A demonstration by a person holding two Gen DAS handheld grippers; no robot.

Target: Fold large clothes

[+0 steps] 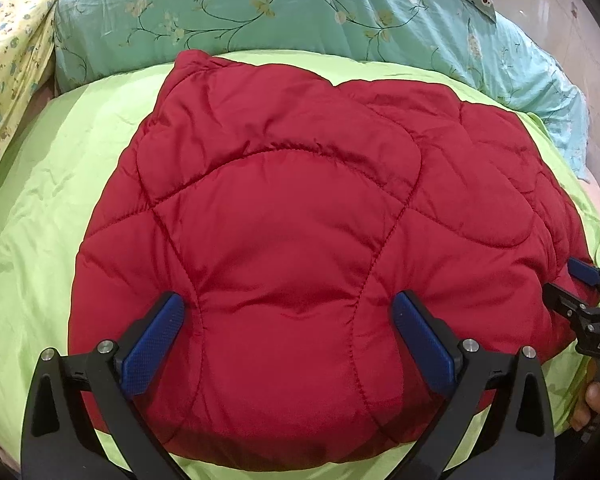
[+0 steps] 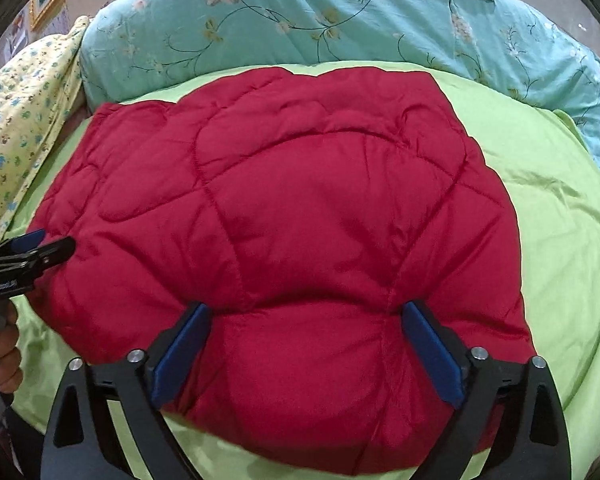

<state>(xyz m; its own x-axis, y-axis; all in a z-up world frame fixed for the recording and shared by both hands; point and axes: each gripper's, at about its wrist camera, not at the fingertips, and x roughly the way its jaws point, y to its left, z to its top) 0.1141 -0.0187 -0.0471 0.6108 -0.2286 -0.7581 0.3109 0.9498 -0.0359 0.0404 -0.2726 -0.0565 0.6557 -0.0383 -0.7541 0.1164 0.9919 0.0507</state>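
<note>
A red quilted padded garment lies folded and puffy on a light green sheet. My left gripper stands open over the garment's near edge, its blue pads either side of a bulge of fabric. My right gripper is open the same way over the near edge further right, with a soft mound between its pads. Each gripper shows in the other's view: the right gripper at the garment's right edge, the left gripper at its left edge.
A teal floral duvet is heaped along the far side of the bed. A yellow patterned cloth lies at the far left. A person's hand holds each gripper's handle. Bare green sheet surrounds the garment.
</note>
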